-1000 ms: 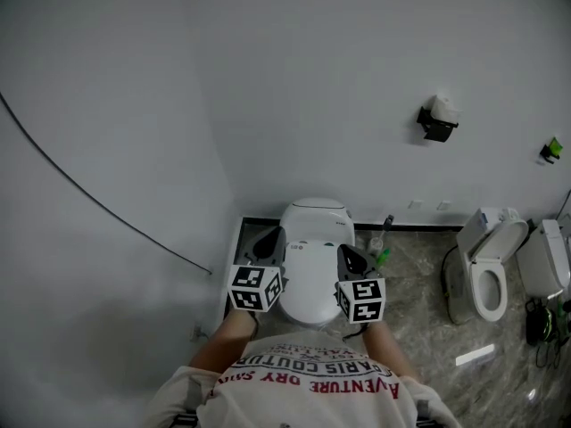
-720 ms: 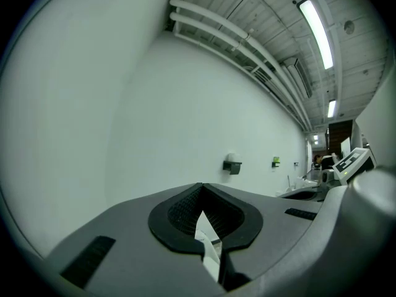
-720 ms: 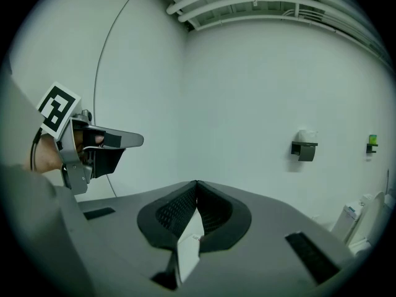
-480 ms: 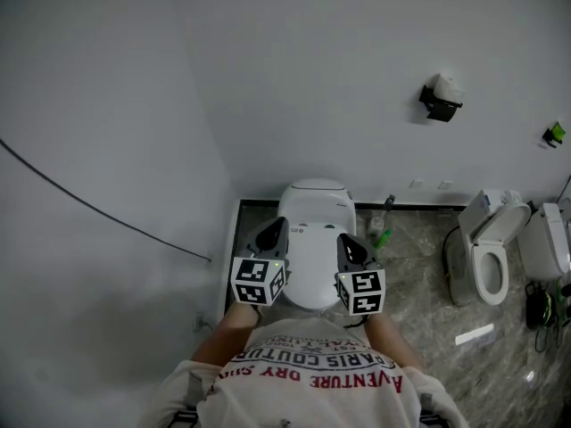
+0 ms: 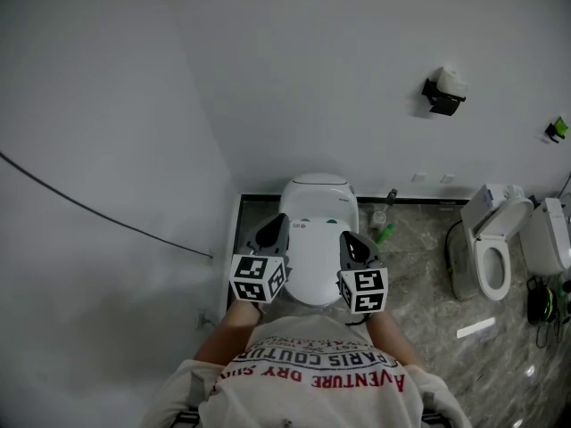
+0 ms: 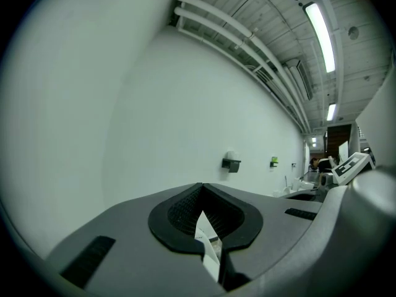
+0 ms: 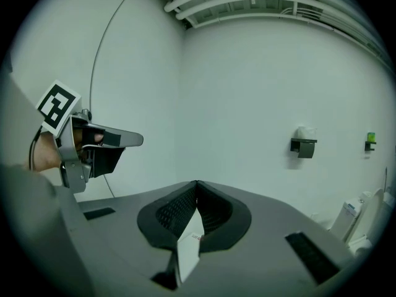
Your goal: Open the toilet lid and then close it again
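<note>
The white toilet point(image 5: 318, 194) stands against the wall with its lid point(image 5: 316, 261) down. My left gripper point(image 5: 278, 226) hangs at the lid's left edge and my right gripper point(image 5: 344, 237) at its right edge, both pointing toward the wall. In the left gripper view the left gripper point(image 6: 201, 185) is shut with nothing between its pads. The right gripper point(image 7: 197, 182) is shut and empty too. Below each pair of closed pads a sliver of white shows. The right gripper view also shows the left gripper point(image 7: 127, 140) at its left. Whether either gripper touches the lid I cannot tell.
A second toilet point(image 5: 489, 259) with its lid up stands to the right, and another white fixture point(image 5: 544, 250) beyond it. A green bottle point(image 5: 384, 233) lies on the marble floor by the toilet. A paper holder point(image 5: 443, 93) hangs on the wall. Walls close in behind and to the left.
Both grippers have sunk a little beside the lid, staying shut. The lid has stayed down.
</note>
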Demonstrator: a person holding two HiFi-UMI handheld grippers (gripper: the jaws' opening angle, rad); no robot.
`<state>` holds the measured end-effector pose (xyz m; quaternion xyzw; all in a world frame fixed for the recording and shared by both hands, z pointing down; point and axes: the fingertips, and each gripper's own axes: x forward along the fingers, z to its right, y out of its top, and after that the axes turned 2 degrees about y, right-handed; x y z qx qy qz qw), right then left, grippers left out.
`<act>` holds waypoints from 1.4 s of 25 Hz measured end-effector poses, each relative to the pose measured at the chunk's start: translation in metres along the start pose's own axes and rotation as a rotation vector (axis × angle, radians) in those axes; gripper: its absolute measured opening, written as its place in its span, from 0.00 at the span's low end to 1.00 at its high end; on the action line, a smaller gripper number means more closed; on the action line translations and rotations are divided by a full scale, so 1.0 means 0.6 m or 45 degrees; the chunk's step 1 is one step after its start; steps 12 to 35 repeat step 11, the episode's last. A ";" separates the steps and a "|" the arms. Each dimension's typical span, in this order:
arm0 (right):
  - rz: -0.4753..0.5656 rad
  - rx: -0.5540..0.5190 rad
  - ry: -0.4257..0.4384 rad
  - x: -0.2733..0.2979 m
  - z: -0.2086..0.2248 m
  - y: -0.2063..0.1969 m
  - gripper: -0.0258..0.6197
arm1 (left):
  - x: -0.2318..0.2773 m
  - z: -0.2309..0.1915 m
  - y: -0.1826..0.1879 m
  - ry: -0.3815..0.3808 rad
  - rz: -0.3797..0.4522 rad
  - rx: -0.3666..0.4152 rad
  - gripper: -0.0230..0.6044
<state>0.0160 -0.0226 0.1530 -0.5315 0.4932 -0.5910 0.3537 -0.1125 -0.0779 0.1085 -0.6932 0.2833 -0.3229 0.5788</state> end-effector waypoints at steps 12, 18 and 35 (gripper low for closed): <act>-0.009 -0.004 0.002 0.011 0.015 -0.001 0.06 | 0.013 -0.003 -0.011 0.013 -0.012 0.003 0.05; -0.009 -0.004 0.002 0.011 0.015 -0.001 0.06 | 0.013 -0.003 -0.011 0.013 -0.012 0.003 0.05; -0.009 -0.004 0.002 0.011 0.015 -0.001 0.06 | 0.013 -0.003 -0.011 0.013 -0.012 0.003 0.05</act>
